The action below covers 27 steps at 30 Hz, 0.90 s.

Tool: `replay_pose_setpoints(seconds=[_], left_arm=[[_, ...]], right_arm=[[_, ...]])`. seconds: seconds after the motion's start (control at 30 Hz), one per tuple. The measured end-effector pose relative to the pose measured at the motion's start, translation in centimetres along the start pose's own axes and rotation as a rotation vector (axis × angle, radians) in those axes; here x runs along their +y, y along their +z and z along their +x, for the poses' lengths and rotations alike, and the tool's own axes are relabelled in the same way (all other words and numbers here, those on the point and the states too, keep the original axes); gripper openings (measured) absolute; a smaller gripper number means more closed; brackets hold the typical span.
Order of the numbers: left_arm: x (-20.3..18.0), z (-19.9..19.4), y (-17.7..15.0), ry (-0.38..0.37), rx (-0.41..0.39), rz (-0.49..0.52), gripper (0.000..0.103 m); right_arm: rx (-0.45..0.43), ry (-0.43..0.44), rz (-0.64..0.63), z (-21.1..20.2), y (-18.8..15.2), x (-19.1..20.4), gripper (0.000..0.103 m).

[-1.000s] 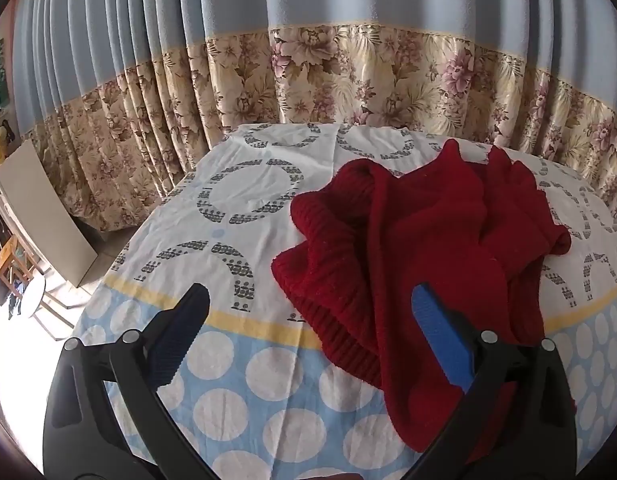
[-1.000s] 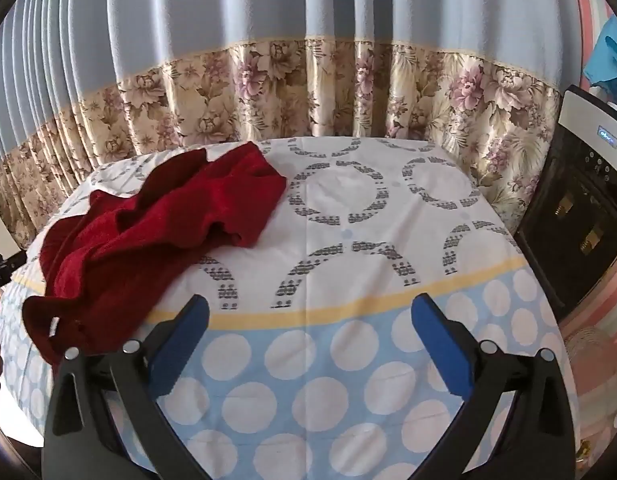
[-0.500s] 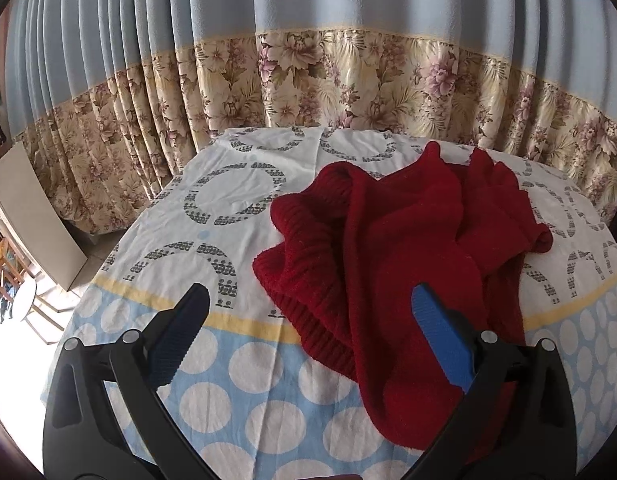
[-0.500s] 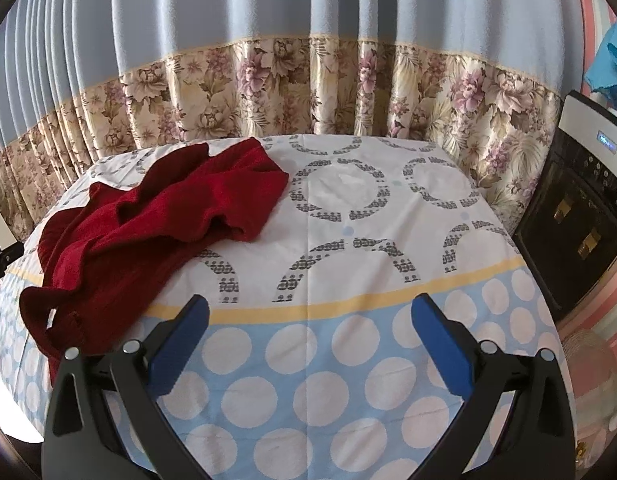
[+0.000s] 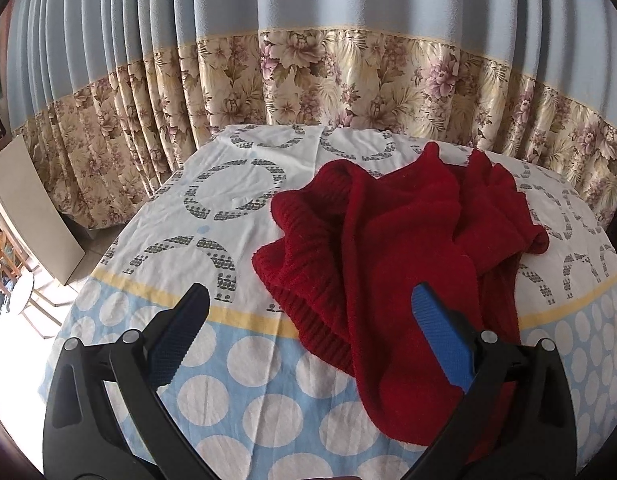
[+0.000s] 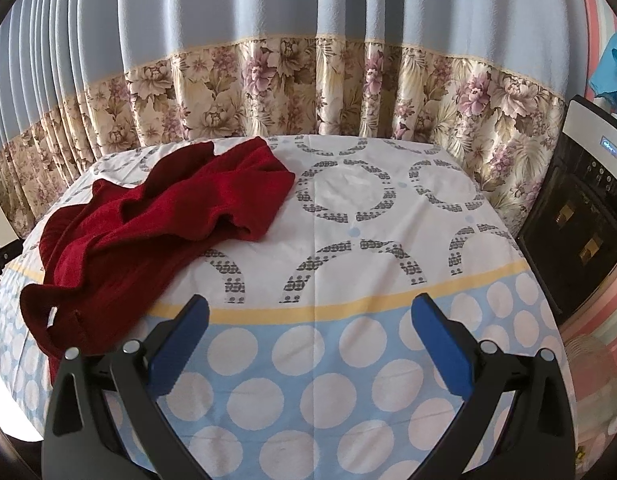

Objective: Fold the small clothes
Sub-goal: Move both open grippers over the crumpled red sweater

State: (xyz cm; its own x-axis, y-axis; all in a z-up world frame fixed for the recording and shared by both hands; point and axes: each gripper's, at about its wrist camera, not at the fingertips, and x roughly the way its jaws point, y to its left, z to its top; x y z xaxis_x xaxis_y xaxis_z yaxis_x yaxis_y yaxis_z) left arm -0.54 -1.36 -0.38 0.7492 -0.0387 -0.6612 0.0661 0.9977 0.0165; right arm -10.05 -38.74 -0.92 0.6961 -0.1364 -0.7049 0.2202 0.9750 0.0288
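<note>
Overall, a pleated blue curtain (image 5: 308,20) with a floral lower band fills the upper half of both views and hangs close behind the far edge of the table. The tablecloth (image 6: 368,208) covers the whole tabletop: white with grey ring motifs in the middle of the frame, a yellow stripe below that, then a pale blue border with white dots draping over the near edge at the bottom. In the right wrist view the centre and right of the cloth lie bare and flat as far as the right-hand edge, just beyond which a dark appliance (image 6: 580,216) stands at the right of the frame. In the left wrist view the cloth's left half is likewise bare, and a pale board (image 5: 32,208) leans beyond the left table edge. The red knitted garment (image 5: 408,232) lies crumpled on the cloth, occupying centre-right of the left wrist view and the left side of the right wrist view (image 6: 148,232); its lower part crosses the yellow stripe and hangs over the near edge. The left gripper (image 5: 310,308) hovers above the near edge with jaws spread wide, its right blue pad in front of the garment, gripping nothing. The right gripper (image 6: 310,308) is likewise spread wide above bare dotted cloth, apart from the garment.
</note>
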Motion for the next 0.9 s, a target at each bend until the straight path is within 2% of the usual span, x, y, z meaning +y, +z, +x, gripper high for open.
replay_pose_setpoints(seconds=[0.33, 0.9], left_arm=[[-1.4, -0.6, -0.3, -0.034, 0.005, 0.025, 0.100], [-1.6, -1.9, -0.3, -0.046, -0.004, 0.039, 0.100]], right_arm=[[-0.005, -0.005, -0.001, -0.1, 0.1, 0.0, 0.101], [-0.020, 0.007, 0.008, -0.4, 0.3, -0.2, 0.101]])
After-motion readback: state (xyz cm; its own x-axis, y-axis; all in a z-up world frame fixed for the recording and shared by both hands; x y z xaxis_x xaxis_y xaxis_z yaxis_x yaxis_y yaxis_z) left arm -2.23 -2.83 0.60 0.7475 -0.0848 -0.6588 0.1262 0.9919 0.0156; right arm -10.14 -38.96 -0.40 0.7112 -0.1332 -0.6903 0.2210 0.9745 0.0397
